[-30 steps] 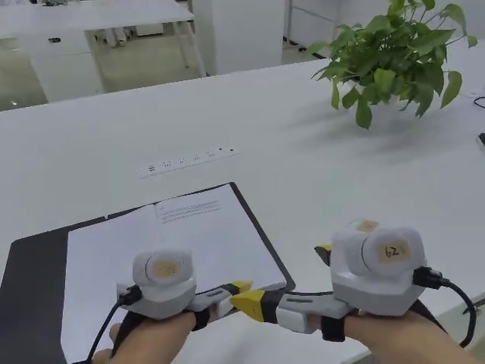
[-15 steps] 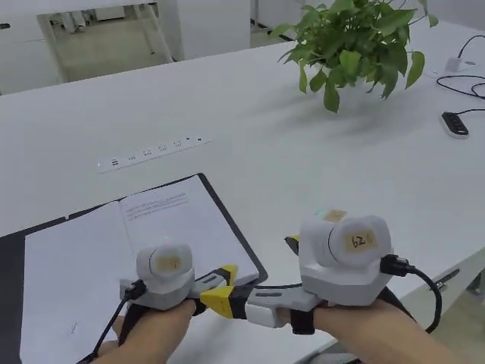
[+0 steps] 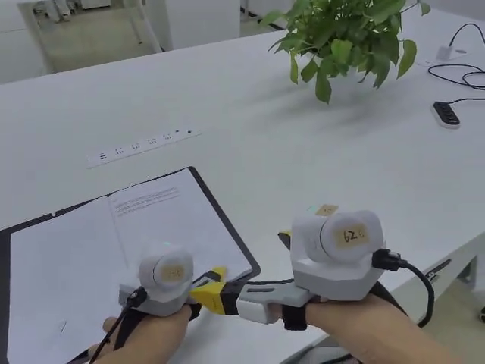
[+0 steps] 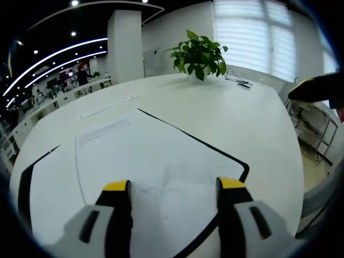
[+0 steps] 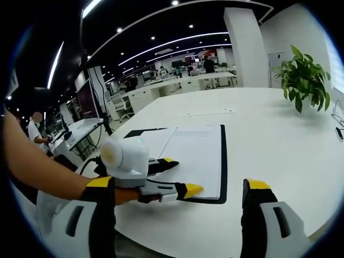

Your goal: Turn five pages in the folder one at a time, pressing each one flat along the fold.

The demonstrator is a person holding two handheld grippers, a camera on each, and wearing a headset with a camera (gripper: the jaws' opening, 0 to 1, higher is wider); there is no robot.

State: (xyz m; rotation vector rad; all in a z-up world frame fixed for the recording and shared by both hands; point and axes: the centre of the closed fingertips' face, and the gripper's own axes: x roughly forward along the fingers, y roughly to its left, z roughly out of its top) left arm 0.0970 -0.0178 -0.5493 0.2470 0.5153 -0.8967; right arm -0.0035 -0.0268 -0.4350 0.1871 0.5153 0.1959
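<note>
Folder (image 3: 91, 258) unmoved, lying open, white pages (image 3: 163, 220) flat

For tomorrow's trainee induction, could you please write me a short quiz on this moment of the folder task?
1. True or false: the left tongs are shut on a page of the folder.
2. What stands at the far side of the table? A) a leafy plant B) a laptop C) a mug
3. Fill in: in the head view, the printed lines sit at the top of the folder's ____ page.
Key: 1 false, they are open over the page; 2 A; 3 right.
</note>
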